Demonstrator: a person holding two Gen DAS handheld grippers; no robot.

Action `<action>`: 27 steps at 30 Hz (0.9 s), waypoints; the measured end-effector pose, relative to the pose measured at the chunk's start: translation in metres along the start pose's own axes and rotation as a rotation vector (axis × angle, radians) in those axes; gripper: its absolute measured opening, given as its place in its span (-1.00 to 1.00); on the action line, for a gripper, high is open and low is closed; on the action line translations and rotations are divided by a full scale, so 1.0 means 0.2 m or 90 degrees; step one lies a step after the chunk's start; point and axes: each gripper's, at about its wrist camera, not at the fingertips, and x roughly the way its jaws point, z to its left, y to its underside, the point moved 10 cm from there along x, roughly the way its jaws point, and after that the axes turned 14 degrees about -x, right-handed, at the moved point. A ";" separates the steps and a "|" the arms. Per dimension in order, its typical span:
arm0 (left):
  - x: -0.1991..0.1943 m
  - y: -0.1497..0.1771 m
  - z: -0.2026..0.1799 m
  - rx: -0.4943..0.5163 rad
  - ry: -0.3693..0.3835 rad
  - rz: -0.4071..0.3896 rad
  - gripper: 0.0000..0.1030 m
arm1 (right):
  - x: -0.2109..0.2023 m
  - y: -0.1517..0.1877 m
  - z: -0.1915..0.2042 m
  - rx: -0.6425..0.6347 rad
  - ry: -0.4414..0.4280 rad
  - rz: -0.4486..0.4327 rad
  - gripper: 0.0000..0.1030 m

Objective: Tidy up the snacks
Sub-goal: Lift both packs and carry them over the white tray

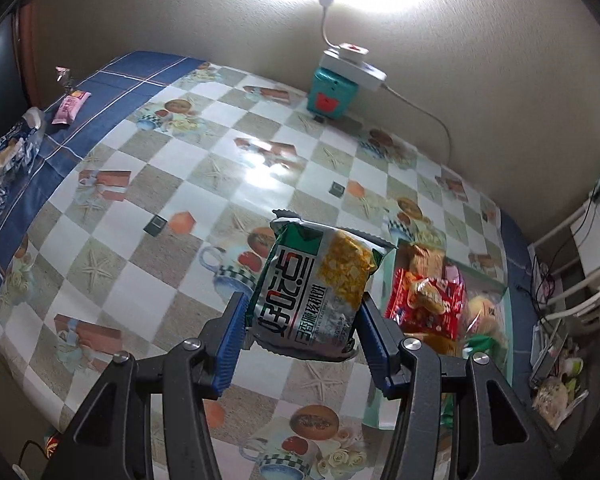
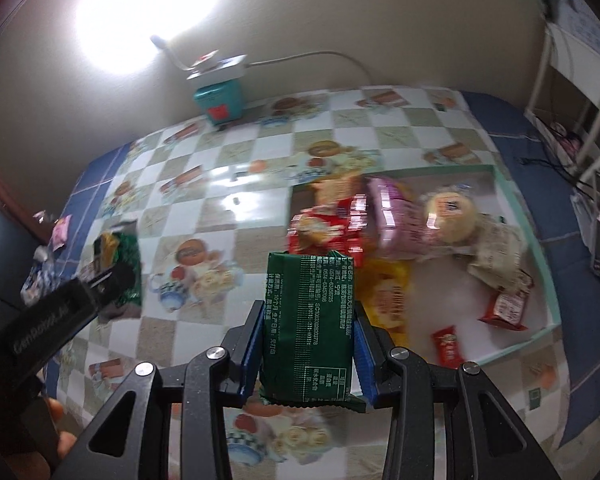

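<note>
The jaws of each gripper are closed on a snack, the left gripper (image 1: 300, 336) on a green-and-yellow packet (image 1: 320, 280) and the right gripper (image 2: 308, 344) on a dark green packet (image 2: 310, 320), which should be lowered gently into the tray (image 2: 540, 240) ahead of the jaws.

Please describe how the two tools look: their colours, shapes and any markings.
Both tools, left tool and right tool, have matte black angular linkage arms with triangular cut-outs and silver round screws. Their fingers carry blue ribbed pads. The right view shows grey "GenRobot.AI" lettering on the left tool's black body.
</note>
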 end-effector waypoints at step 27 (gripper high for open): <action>0.13 0.36 -0.42 0.142 0.013 0.044 0.08 | -0.04 0.20 -0.84 0.229 0.060 0.007 -0.17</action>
